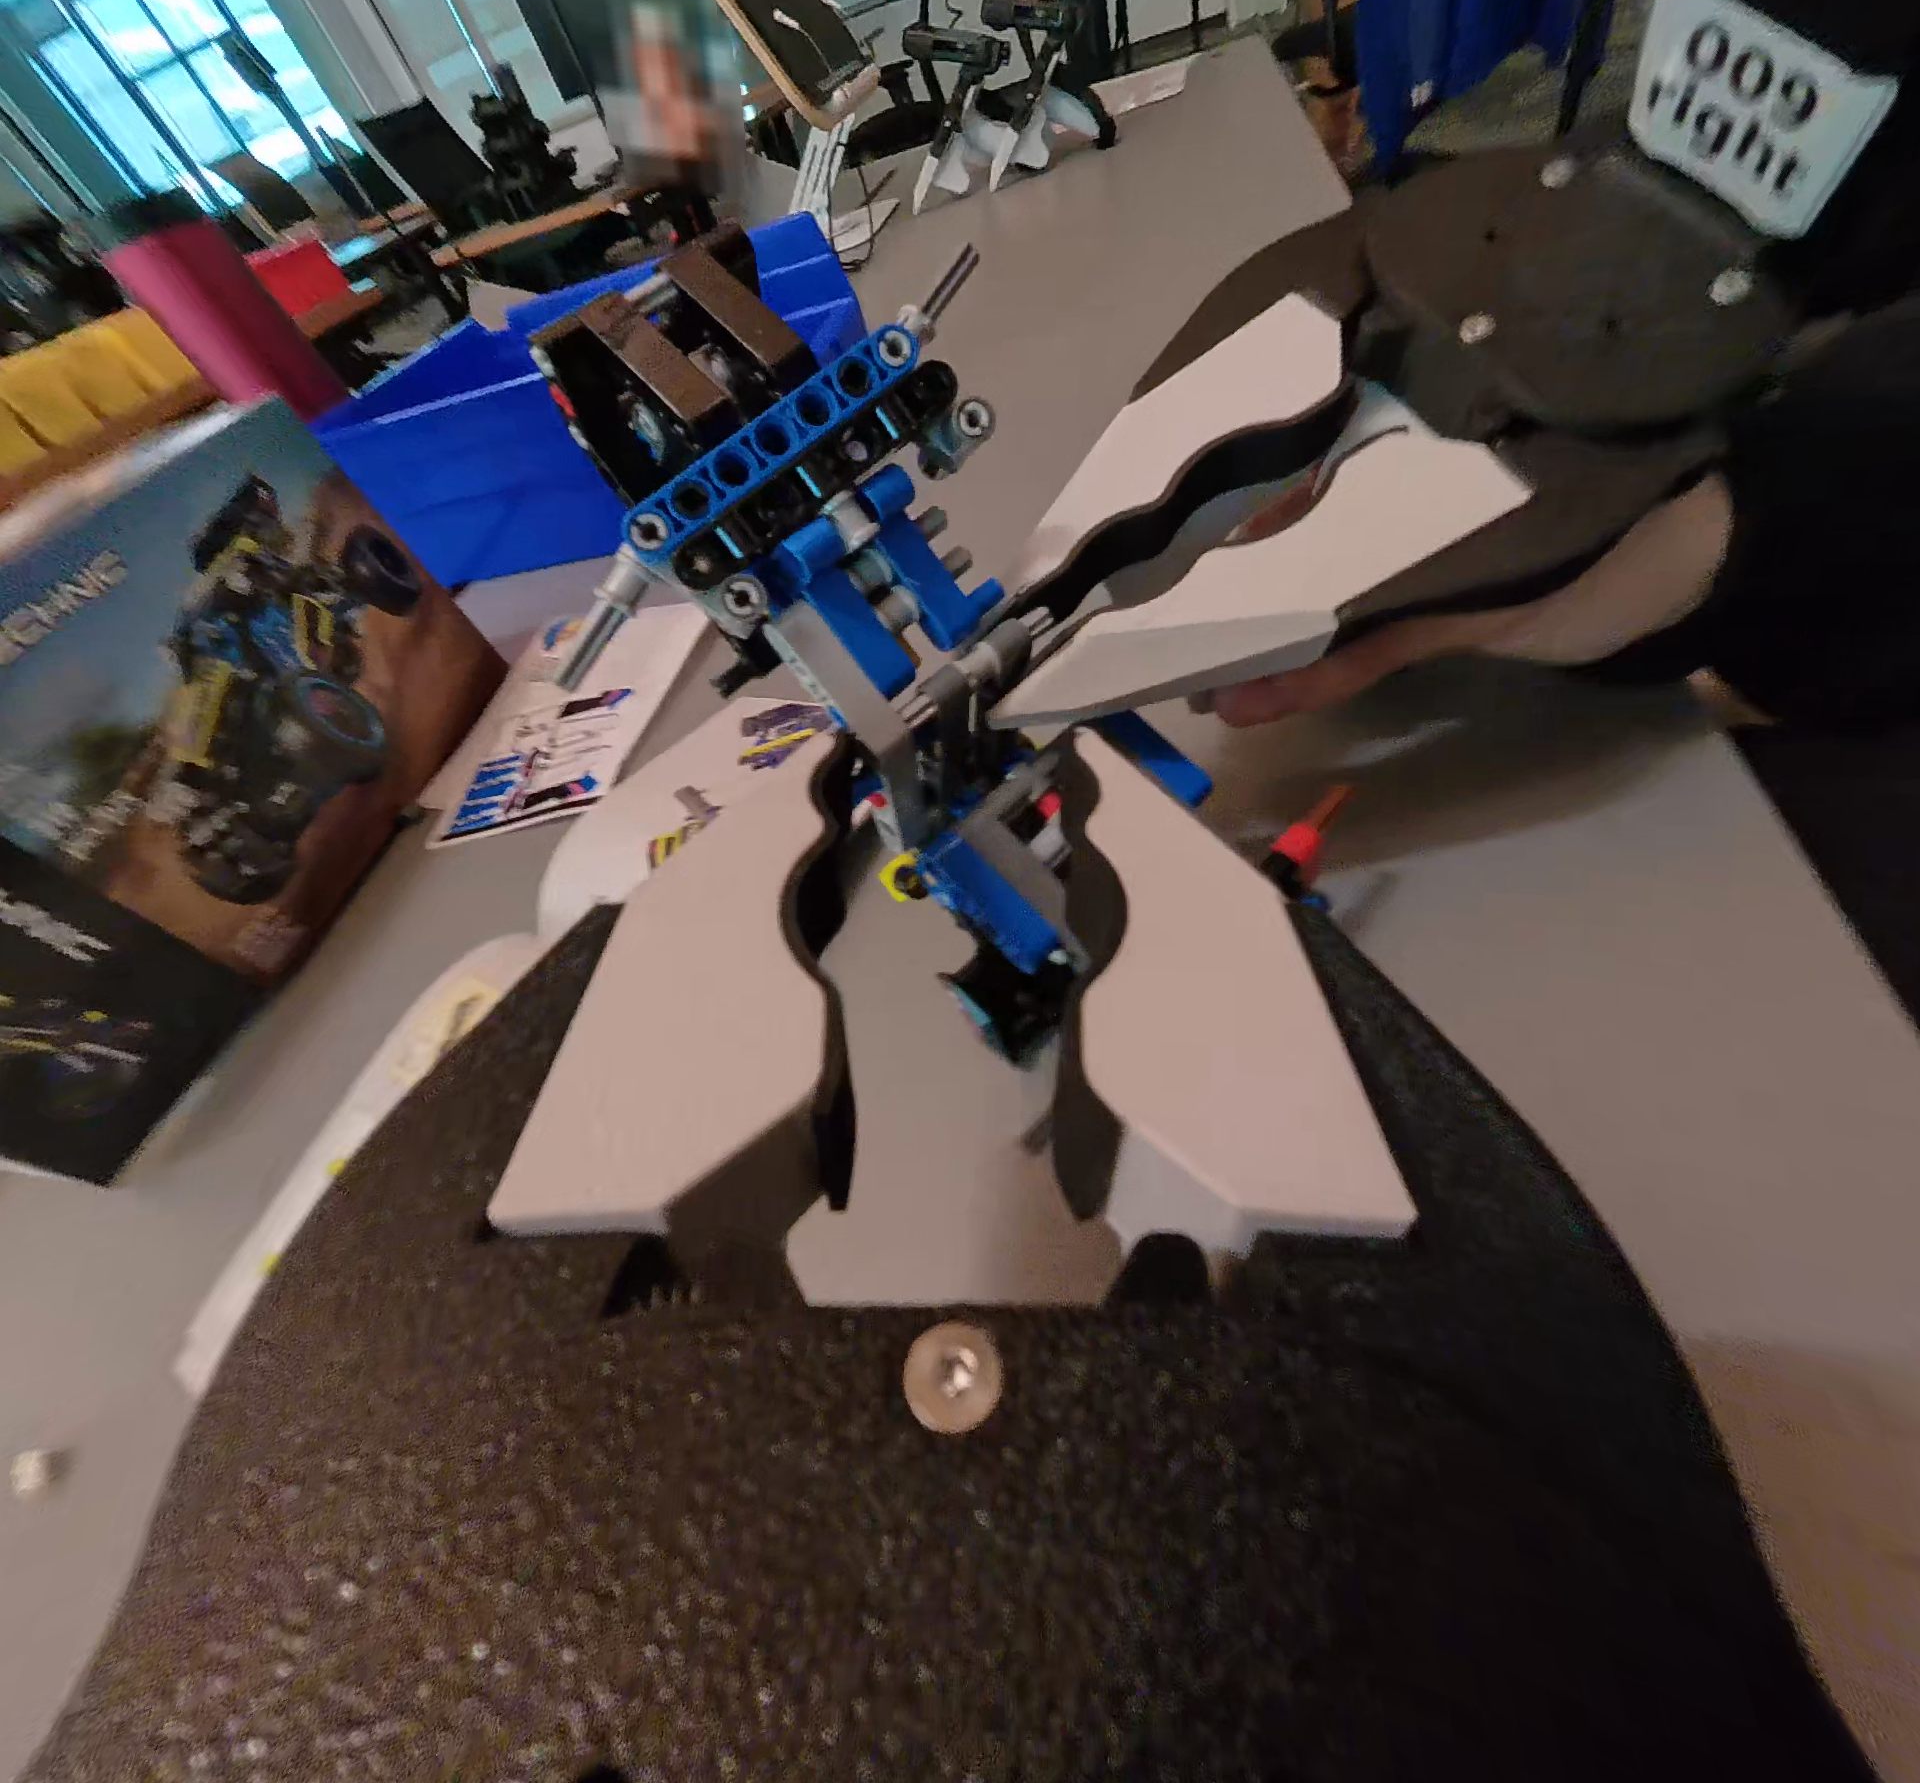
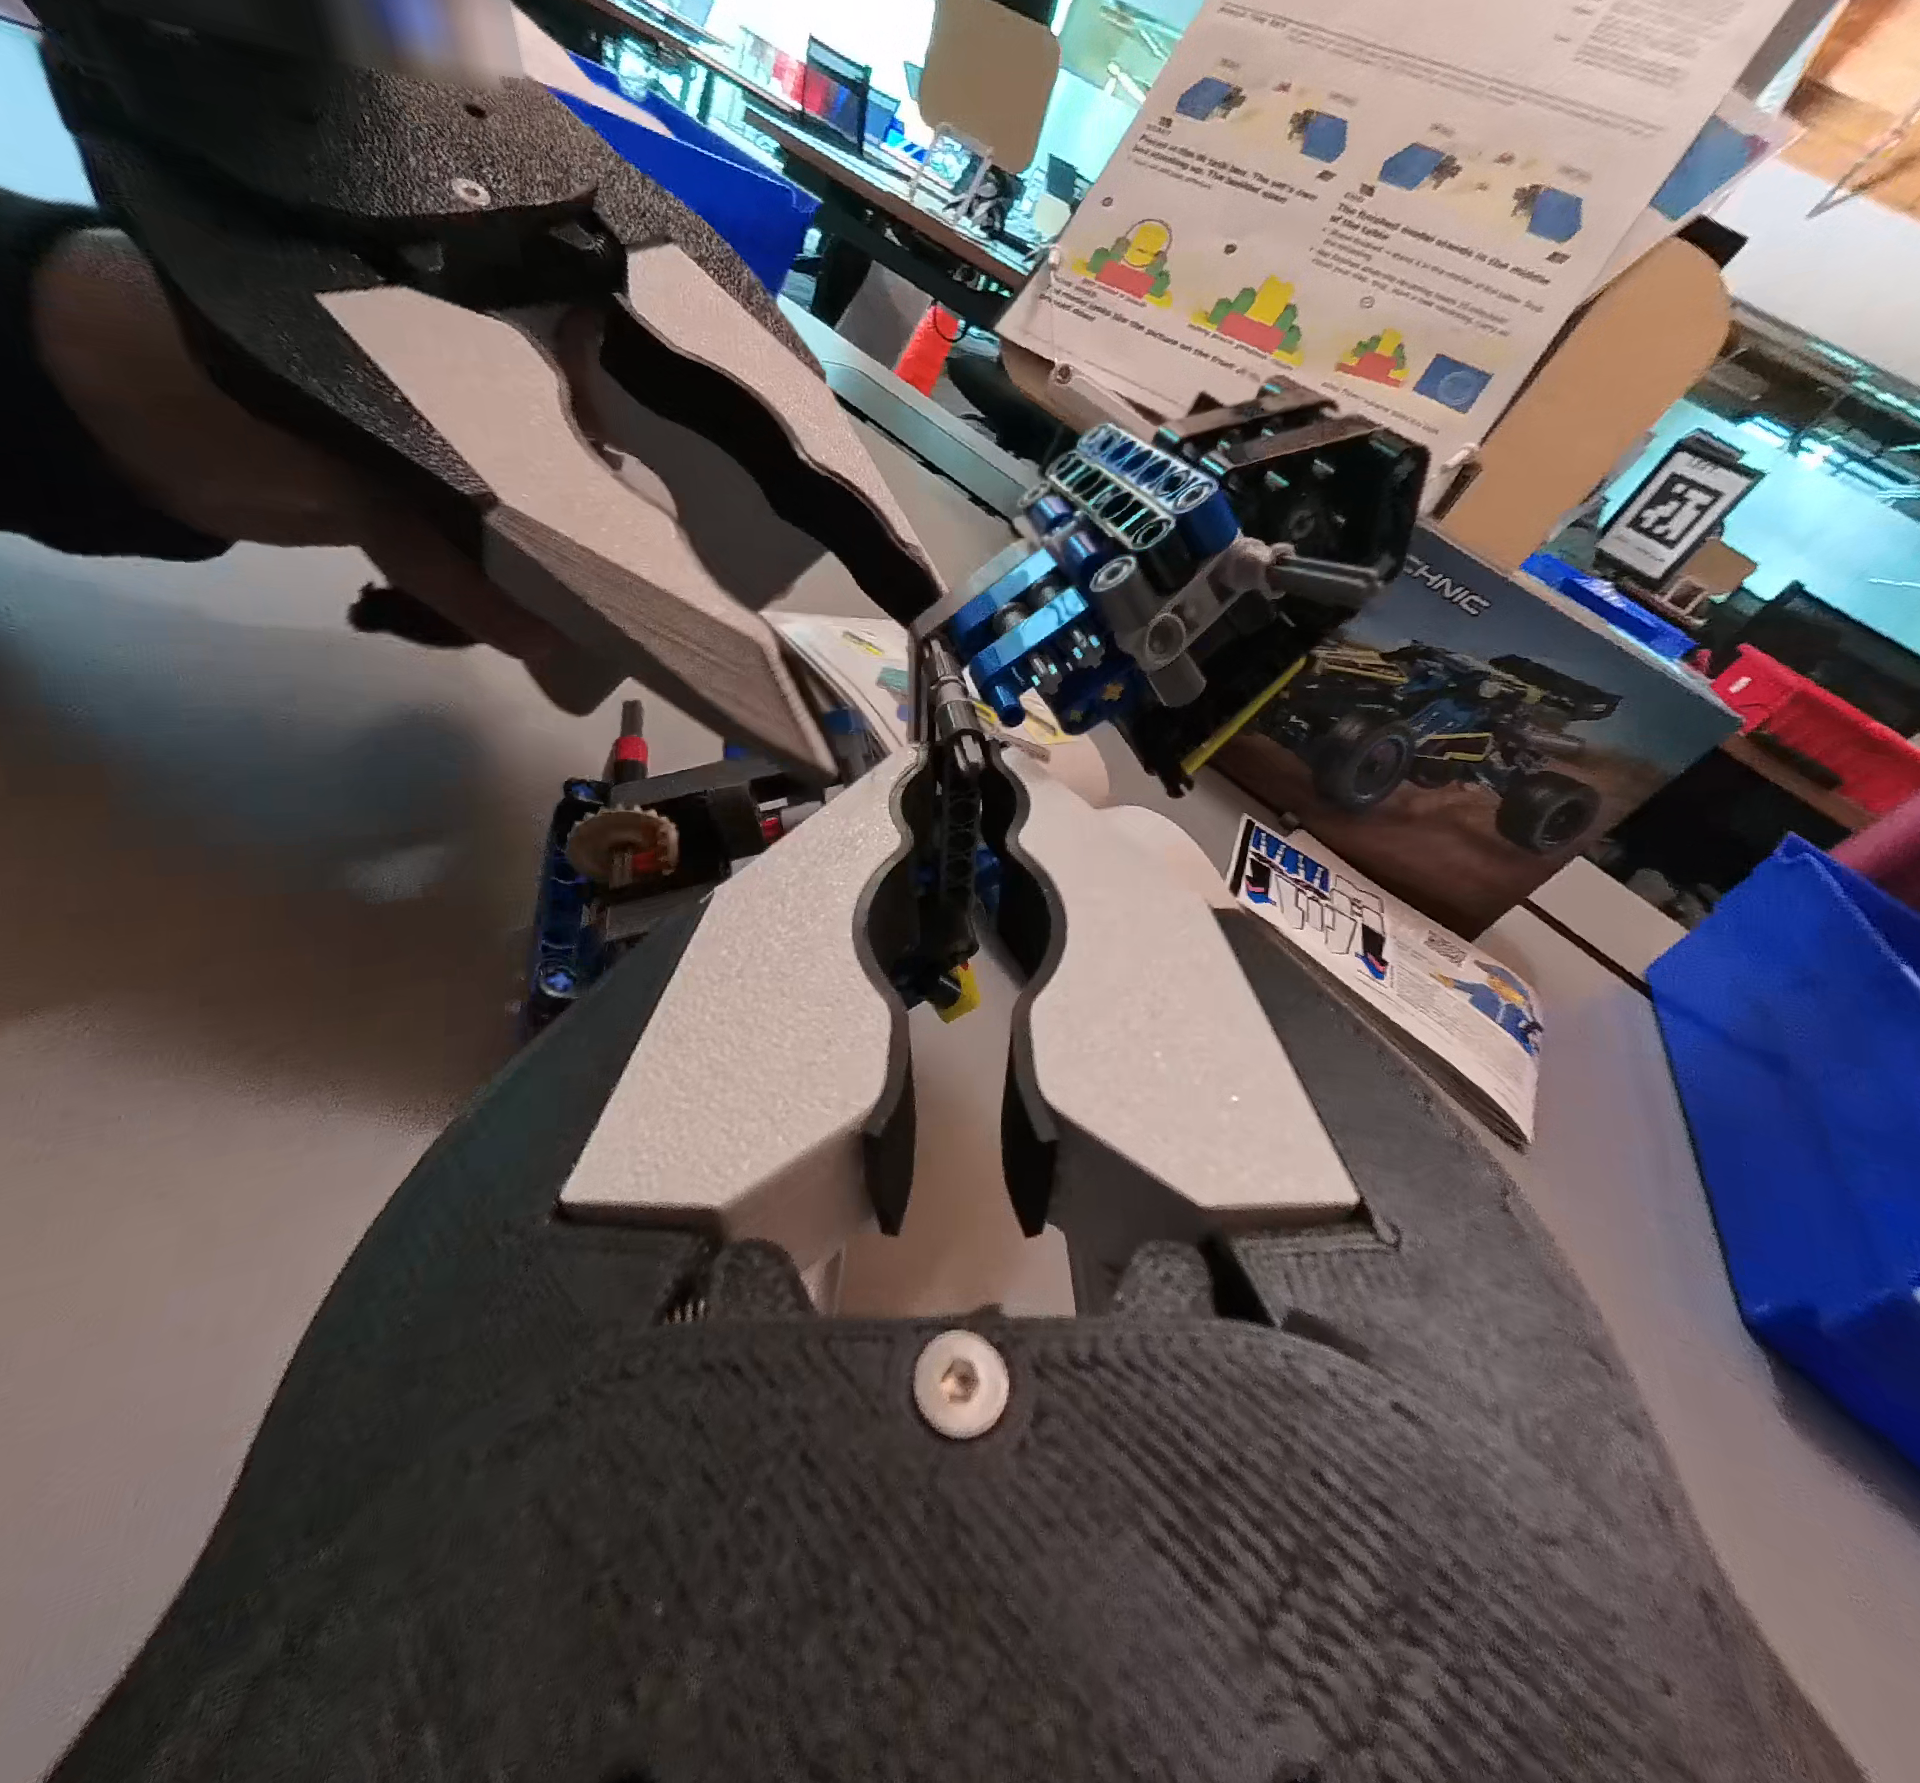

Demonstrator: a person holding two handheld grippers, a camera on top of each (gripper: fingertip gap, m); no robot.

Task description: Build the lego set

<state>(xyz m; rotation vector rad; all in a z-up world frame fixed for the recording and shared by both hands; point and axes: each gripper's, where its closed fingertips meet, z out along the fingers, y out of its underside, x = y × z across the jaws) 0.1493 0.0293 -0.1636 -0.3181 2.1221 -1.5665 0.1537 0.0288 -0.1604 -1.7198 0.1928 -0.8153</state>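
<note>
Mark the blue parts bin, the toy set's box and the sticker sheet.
blue parts bin [image 1: 457, 455], left wrist view, its side wall.
toy set's box [image 2: 1558, 725], right wrist view, its printed front face.
sticker sheet [image 1: 540, 767], left wrist view, its middle.

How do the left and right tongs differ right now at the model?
Left tongs stand wide apart; right tongs are nearly closed. Left tongs merely straddle the lower end of the blue brick model, a gap beside one pad; right tongs pinch its thin black bar. Both have grey fingers with wavy black pads.
</note>
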